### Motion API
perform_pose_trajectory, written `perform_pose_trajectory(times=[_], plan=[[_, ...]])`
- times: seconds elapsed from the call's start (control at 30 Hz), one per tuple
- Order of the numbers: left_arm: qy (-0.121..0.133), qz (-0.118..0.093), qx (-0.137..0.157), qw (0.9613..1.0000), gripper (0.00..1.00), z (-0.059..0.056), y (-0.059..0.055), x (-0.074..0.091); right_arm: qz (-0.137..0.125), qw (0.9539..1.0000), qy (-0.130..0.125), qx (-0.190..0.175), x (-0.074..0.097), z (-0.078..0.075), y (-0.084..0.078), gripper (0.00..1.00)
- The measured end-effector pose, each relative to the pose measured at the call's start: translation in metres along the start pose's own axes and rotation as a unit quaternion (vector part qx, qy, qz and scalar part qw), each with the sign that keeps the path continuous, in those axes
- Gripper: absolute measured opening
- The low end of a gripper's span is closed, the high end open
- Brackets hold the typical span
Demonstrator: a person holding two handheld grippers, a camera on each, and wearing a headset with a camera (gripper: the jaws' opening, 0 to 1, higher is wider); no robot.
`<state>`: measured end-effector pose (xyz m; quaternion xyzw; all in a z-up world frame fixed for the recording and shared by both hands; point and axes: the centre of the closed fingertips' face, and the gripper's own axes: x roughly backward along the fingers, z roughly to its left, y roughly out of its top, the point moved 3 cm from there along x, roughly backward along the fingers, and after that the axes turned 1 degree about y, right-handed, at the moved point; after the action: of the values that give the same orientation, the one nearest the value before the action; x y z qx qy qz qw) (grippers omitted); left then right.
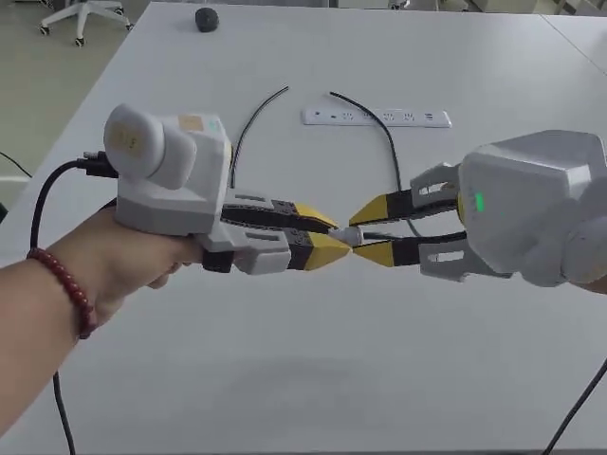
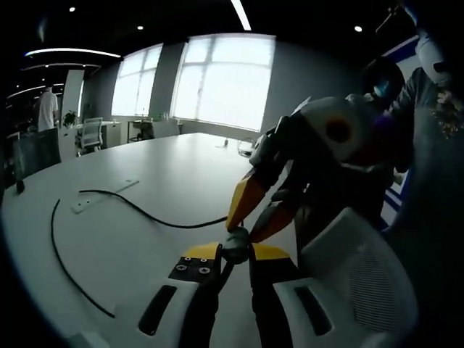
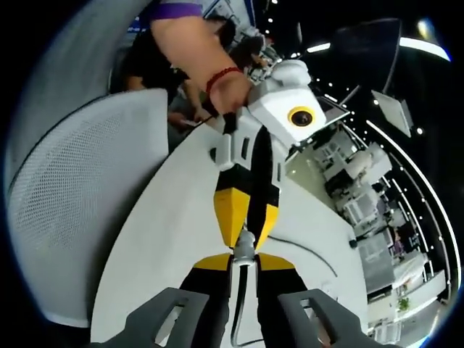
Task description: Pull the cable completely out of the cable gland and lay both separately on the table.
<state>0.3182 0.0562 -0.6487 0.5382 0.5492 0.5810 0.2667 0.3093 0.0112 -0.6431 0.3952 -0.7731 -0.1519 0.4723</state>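
Above the white table [image 1: 285, 379] the two grippers meet tip to tip. My left gripper [image 1: 340, 239], coming in from the left, is shut on the small grey cable gland [image 1: 353, 237], also seen as a round grey gland [image 2: 235, 243] at my own jaw tips. My right gripper [image 1: 366, 234] faces it from the right, shut on the black cable [image 3: 236, 304] just behind the gland [image 3: 245, 250]. The cable [image 1: 384, 133] trails from there across the table toward the far side.
A white power strip [image 1: 377, 118] lies at the back of the table, with a second loose black cable [image 1: 248, 123] to its left. A dark round object [image 1: 206, 19] sits at the far edge. An office chair [image 1: 81, 14] stands beyond the table.
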Motion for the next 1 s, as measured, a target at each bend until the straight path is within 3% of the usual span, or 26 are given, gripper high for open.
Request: perform_pose_trajectory(times=[0.1, 0.17, 0.2, 0.33, 0.43, 0.5, 0.53, 0.6, 0.77, 0.8, 1.0], plan=[[-0.001, 0.002, -0.008, 1.0000, 0.16, -0.001, 0.000, 0.000, -0.013, 0.9991, 0.005, -0.039, 0.000, -0.001, -0.001, 0.08], [0.000, 0.001, -0.008, 1.0000, 0.16, -0.001, 0.000, 0.001, -0.012, 0.9992, 0.002, -0.038, 0.001, -0.003, -0.002, 0.08], [0.001, 0.002, -0.008, 1.0000, 0.16, 0.000, 0.000, 0.002, -0.009, 0.9981, 0.007, -0.061, 0.001, -0.002, -0.005, 0.08], [0.006, 0.004, -0.008, 0.9999, 0.16, 0.001, -0.002, 0.005, -0.017, 0.9975, 0.008, -0.068, 0.004, -0.003, -0.005, 0.02], [0.008, 0.005, -0.015, 0.9998, 0.16, 0.001, -0.002, 0.006, -0.048, 0.9906, 0.009, -0.128, 0.005, -0.006, 0.000, 0.02], [0.005, 0.008, -0.016, 0.9998, 0.16, 0.000, -0.003, 0.005, -0.058, 0.9843, 0.023, -0.165, 0.005, -0.005, 0.001, 0.03], [0.005, 0.010, -0.020, 0.9997, 0.16, -0.001, -0.004, 0.005, -0.057, 0.9864, 0.009, -0.154, 0.006, -0.010, 0.001, 0.04], [0.002, 0.011, -0.021, 0.9997, 0.16, -0.002, -0.005, 0.004, -0.058, 0.9848, 0.023, -0.162, 0.005, -0.008, 0.003, 0.01], [0.000, 0.020, -0.029, 0.9994, 0.16, -0.003, -0.008, 0.003, -0.047, 0.9831, 0.041, -0.172, 0.001, 0.001, -0.002, 0.05], [-0.001, 0.016, -0.028, 0.9995, 0.16, -0.002, -0.007, 0.004, -0.036, 0.9847, 0.042, -0.165, 0.000, 0.003, -0.005, 0.05], [-0.006, 0.022, -0.033, 0.9992, 0.16, -0.004, -0.007, 0.004, -0.037, 0.9856, 0.042, -0.159, 0.001, 0.004, -0.004, 0.00]])
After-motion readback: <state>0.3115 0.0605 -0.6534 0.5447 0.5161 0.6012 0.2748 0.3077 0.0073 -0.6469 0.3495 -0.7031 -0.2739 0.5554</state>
